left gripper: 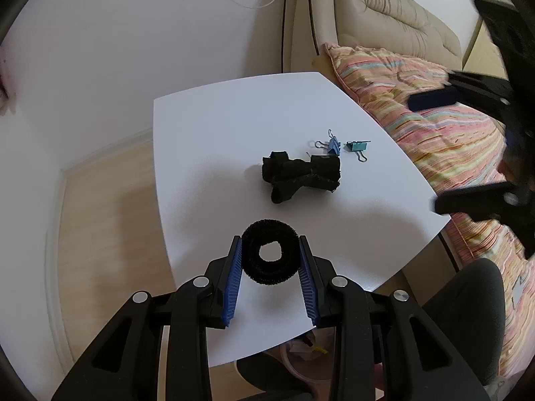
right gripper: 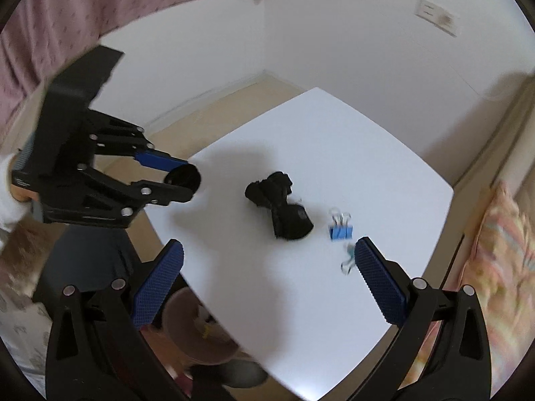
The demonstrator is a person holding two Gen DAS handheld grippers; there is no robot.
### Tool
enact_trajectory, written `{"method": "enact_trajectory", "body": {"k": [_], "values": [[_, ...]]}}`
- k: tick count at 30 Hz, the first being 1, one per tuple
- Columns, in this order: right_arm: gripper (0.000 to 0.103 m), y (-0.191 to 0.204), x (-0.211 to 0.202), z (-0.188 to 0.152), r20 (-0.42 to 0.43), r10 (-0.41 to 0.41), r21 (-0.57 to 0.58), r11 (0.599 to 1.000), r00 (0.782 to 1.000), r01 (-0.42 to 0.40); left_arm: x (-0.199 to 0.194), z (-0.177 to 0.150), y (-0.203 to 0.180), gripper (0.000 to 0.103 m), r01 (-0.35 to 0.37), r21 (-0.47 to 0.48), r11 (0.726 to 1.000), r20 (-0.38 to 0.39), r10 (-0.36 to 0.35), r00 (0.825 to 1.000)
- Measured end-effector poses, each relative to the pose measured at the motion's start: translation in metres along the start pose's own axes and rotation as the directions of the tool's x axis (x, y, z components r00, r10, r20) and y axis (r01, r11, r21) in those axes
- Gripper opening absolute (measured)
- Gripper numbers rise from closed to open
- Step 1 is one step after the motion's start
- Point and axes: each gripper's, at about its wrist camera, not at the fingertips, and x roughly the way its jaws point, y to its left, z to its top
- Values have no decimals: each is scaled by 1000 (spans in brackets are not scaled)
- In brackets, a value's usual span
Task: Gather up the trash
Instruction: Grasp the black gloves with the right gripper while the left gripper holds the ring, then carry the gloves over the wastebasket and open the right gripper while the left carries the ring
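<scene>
**Fuzzy ring held over the table edge; three pieces of trash still on the tabletop**

The left gripper (left gripper: 270, 257) has its two blue pads pressed against the sides of a black fuzzy ring (left gripper: 270, 255), jaws narrowed to the ring's width. The right gripper (right gripper: 269, 279) stands wide open and holds nothing. On the white table (left gripper: 214, 133), near the middle of both frames, lie a black cloth bundle (left gripper: 301, 175), a blue binder clip (left gripper: 333, 145) and a teal binder clip (left gripper: 357, 147), the clips just beside the bundle.

Risks, as judged: the ring is soft and pinched only at its flanks, so a tilt or jolt could let it slip out and drop on the floor rather than into the bin. The right gripper is blurred, which suggests quick travel; its right pad partly covers the teal clip, and a hasty descent could knock the clips away.

The left wrist view shows the grip squarely, both clips whole, and the sofa cushion (left gripper: 434, 107) at right. The right wrist view shows what the left barely does: a pinkish bin (right gripper: 197, 330) with scraps below the table's near edge, a pink curtain (right gripper: 83, 6) at upper left, and the left gripper from the side.
</scene>
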Motion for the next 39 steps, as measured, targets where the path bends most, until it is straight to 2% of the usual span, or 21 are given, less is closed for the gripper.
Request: {"method": "enact_trajectory", "body": {"k": [5,11,15,18,23,25,27,33,39], "values": [[100,5,29,21,-79,18,-105,994,997,-26,-1,-3,6,32,6,-14,1000,4,-6,1000],[99,8,70,33,-203,20,-187,981,979,-59,2,-11,13,32,15,-31,999,4,-14,1000],[80,5,92,41,-255,18,-209,975,967,-74,4,-15,18,32,19,-43,999,0,-19,1000],[70,4,105,43,-286,20,-215,973,958,-84,6,-17,20,32,22,-46,999,-2,-22,1000],[53,6,117,42,-303,8,-216,973,953,-77,9,-19,23,32,28,-50,998,-6,-29,1000],[37,5,119,41,-306,-1,-217,974,952,-68,10,-20,24,32,30,-50,998,-7,-31,1000],[28,4,121,39,-309,-4,-208,976,951,-63,10,-19,24,32,31,-48,998,-7,-32,999],[23,3,116,35,-290,-2,-175,983,957,-51,9,-19,23,32,32,-47,998,-5,-32,999],[23,5,87,28,-223,-9,-115,993,975,-18,1,-20,19,32,33,-33,999,11,-33,999]]}}
